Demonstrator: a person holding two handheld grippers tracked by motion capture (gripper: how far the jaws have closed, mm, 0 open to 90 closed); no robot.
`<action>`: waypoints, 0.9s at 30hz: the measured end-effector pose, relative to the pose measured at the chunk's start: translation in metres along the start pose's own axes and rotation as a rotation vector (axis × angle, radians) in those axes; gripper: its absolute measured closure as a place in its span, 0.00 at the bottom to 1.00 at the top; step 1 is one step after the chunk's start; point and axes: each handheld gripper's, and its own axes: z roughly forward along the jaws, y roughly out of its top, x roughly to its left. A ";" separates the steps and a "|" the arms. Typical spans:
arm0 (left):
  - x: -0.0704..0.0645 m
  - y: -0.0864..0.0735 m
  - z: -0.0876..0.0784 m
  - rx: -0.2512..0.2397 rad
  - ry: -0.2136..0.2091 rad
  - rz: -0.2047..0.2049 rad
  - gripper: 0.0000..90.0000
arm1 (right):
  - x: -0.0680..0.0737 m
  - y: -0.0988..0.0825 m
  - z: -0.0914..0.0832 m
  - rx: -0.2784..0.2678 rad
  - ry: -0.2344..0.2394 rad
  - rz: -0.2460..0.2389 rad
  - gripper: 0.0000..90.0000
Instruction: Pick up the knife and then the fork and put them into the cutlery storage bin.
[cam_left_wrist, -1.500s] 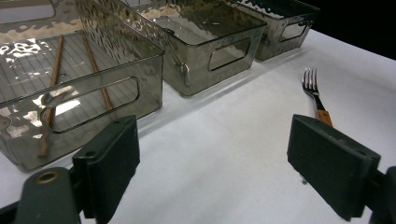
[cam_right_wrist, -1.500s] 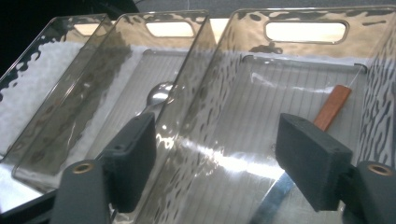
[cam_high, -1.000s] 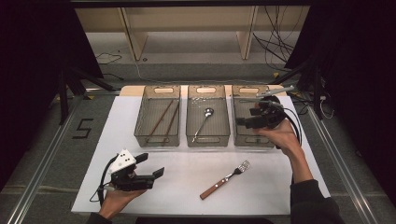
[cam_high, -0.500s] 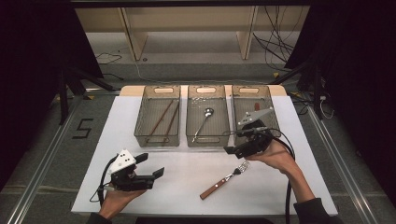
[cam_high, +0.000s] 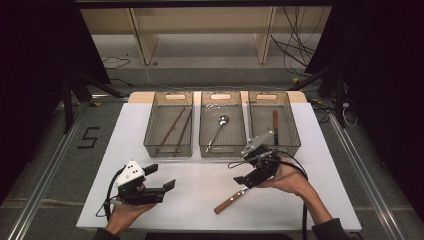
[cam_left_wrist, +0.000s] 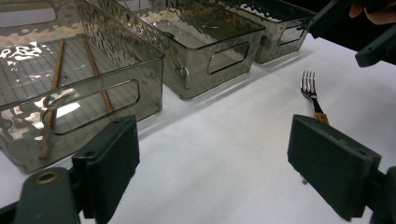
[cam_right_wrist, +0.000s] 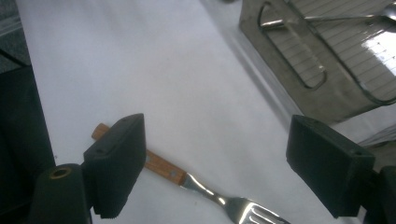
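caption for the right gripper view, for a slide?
Open right gripper poised above a wooden-handled fork lying on the white table, beside a clear bin.

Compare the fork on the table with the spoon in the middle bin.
The fork lies loose on the white table, under the open right gripper; the spoon lies inside the middle bin. The fork has a brown wooden handle; the spoon looks metal all through. The fork ends in tines, the spoon in a round bowl. Both lie flat and slanted, heads away from the person.
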 end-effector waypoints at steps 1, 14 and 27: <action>0.000 0.000 0.000 -0.001 -0.001 -0.001 0.18 | 0.001 -0.001 0.001 0.006 0.002 0.001 0.23; 0.000 0.000 -0.001 -0.005 -0.002 0.001 0.18 | 0.016 -0.007 0.027 0.120 0.032 -0.079 0.26; 0.000 0.000 -0.001 -0.006 -0.003 0.006 0.18 | 0.025 -0.016 0.054 0.244 0.050 -0.166 0.28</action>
